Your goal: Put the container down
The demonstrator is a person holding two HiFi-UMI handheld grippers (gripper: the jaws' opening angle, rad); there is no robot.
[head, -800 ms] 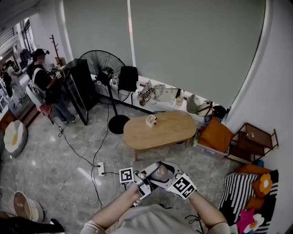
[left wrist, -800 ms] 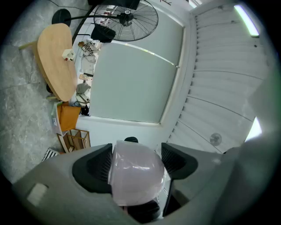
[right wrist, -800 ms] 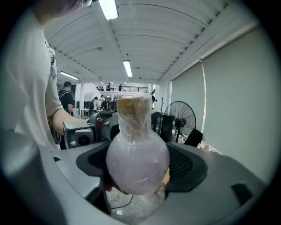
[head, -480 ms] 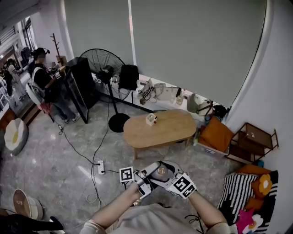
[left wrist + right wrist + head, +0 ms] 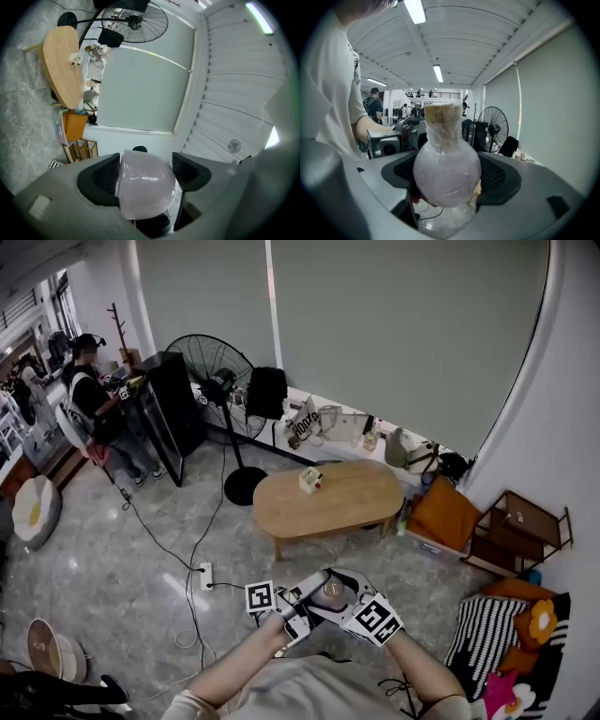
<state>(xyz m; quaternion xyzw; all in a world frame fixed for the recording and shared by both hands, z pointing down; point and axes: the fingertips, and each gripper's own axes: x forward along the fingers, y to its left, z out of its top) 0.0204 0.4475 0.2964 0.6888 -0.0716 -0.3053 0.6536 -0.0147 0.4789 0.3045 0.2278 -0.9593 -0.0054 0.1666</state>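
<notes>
The round, film-wrapped container (image 5: 329, 593) hangs near the person's body, its bulb grasped by the left gripper (image 5: 300, 607) and the right gripper (image 5: 347, 602) together. The table (image 5: 349, 504) stands far ahead. If either lets go early, the slick bulb could slip and fall.

**L tool** (image 5: 145, 176): grey moulded shell, matt, rounded edges. 2 blk pads (image 5: 101, 177) w/ fine ribbed face, each set in a dark recess. Small rect. dimple on shell, lower left.
**R tool** (image 5: 447, 174): same grey shell. Blk pads w/ mesh-type texture. Rect. dimple lower right.
**L marker cube** (image 5: 260, 597): white faces, blk square code, blk border.
**R marker cube** (image 5: 375, 621): same type, bolder blk blocks.
**Worn:** pale off-white tee (image 5: 300, 695), plain. Short sleeve (image 5: 333, 93), loose, creased.
</notes>
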